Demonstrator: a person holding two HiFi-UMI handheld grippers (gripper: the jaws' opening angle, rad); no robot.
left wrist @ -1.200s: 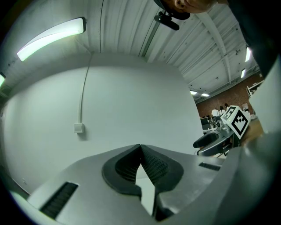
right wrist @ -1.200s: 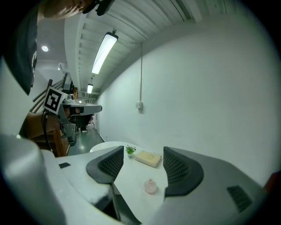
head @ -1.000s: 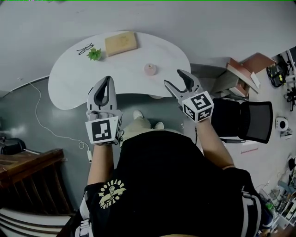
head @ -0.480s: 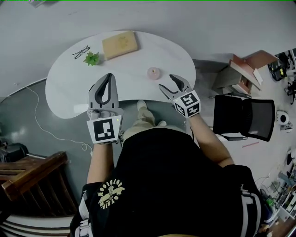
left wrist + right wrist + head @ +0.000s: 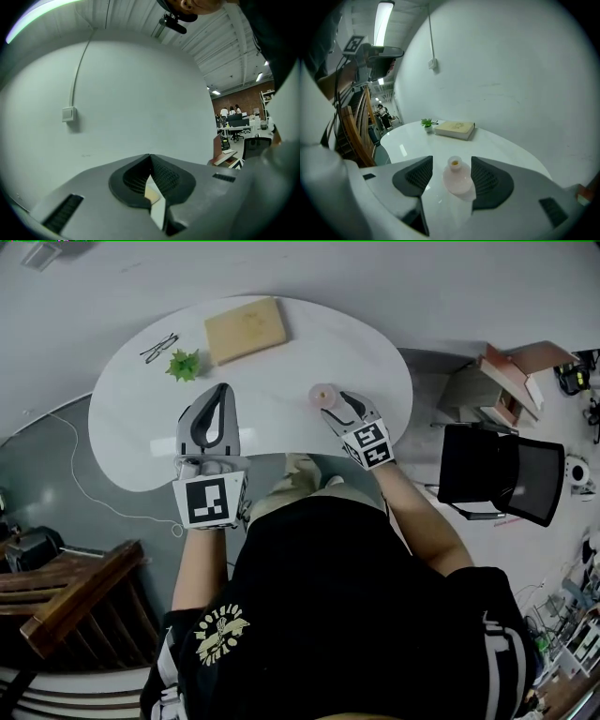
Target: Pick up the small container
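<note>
**A:** So, how were the arms held over the surface?

**B:** The left forearm ran straight out from the body. It held the left claw over the front edge of the surface, left of its middle. That claw was tipped up, so its own view looked at the wall behind the surface. Its jaws were pressed together at the tips with nothing between them.

**A:** And the right one?

**B:** The right forearm slanted inward across the front edge of the surface, toward its right end. The right claw was low and nearly level above the surface, jaws spread wide. The small container, a pale pink round one with a narrow neck, stood upright on the surface between the two pads. A thin gap showed on each side, so neither pad gripped it.

**A:** What about edges and room?

**B:** The front edge of the surface lay just under the right claw's body, and the surface's rounded right end was near. The middle of the surface was bare. A book lay at the far edge of the surface, with a little plant and a pair of glasses toward its far left. A black chair stood on the floor beyond the right end of the surface, apart from it.
</note>
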